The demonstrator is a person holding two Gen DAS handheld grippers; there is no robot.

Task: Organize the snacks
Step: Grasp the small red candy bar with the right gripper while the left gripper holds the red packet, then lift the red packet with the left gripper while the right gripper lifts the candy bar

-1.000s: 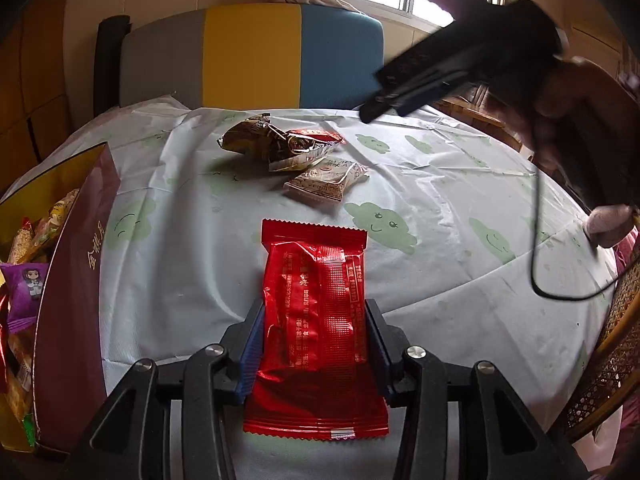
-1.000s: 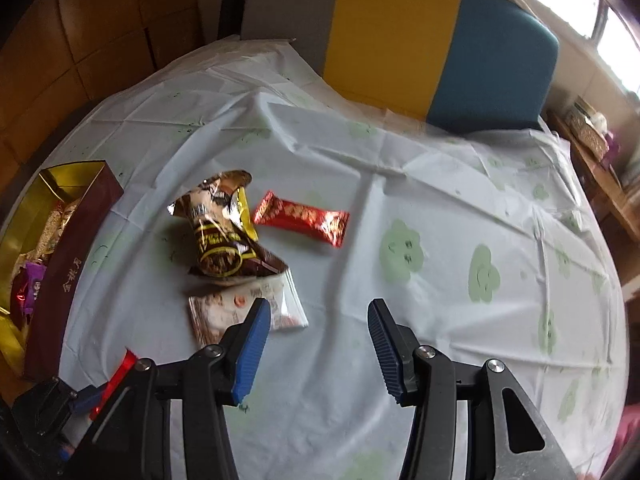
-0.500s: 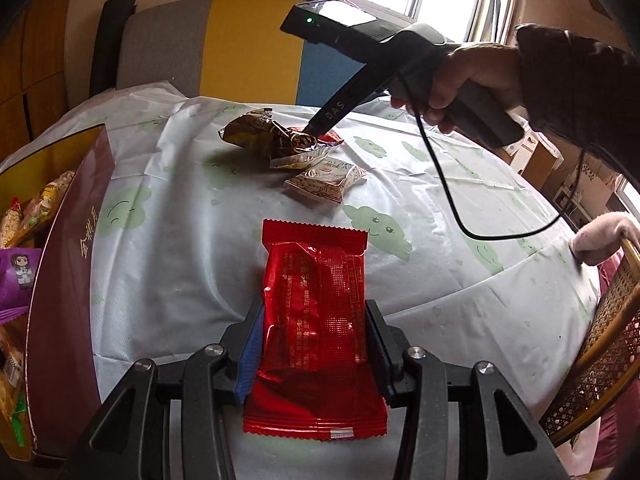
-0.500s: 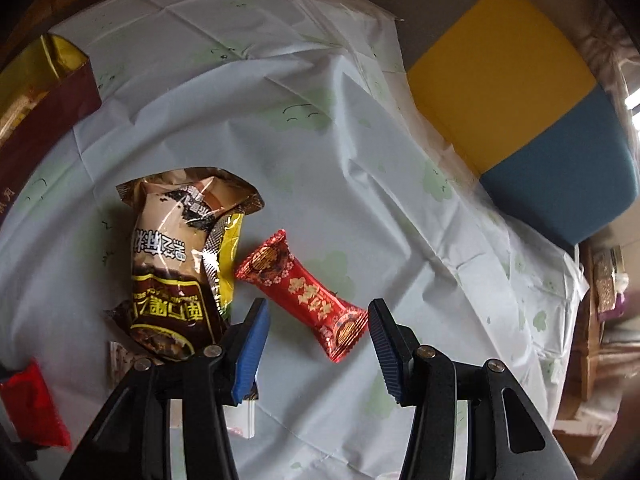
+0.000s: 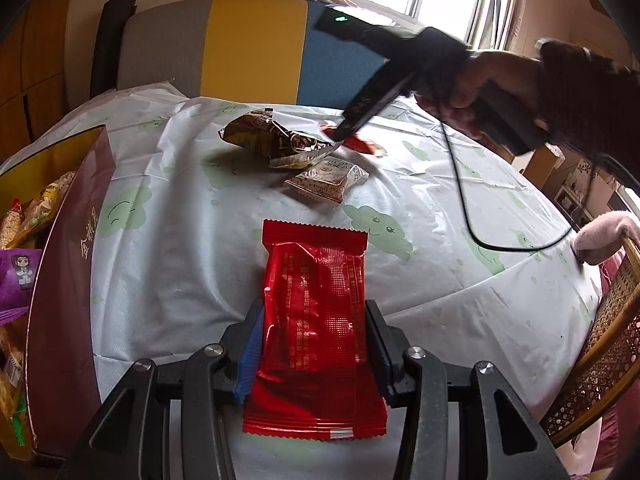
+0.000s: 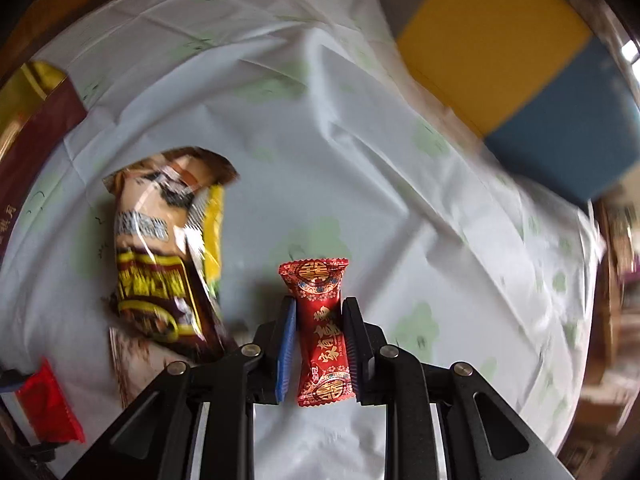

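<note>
My left gripper (image 5: 314,344) is shut on a flat red snack packet (image 5: 316,320) and holds it above the table's near part. My right gripper (image 6: 320,344) is shut on a small red candy bar with gold print (image 6: 322,332), low over the tablecloth. In the left wrist view the right gripper (image 5: 340,134) reaches down at that candy (image 5: 362,145) beside a brown snack bag (image 5: 272,138). The brown and yellow bag (image 6: 160,264) lies left of the right gripper. A pale small packet (image 5: 326,180) lies near it.
An open maroon and gold box (image 5: 60,264) with several snacks stands at the table's left edge; it also shows in the right wrist view (image 6: 36,128). A grey, yellow and blue chair back (image 5: 248,44) stands behind the table. A wicker chair (image 5: 600,360) is at right.
My right gripper has come down over the red candy bar and closed on it. My left gripper still holds the red packet and has barely moved.
</note>
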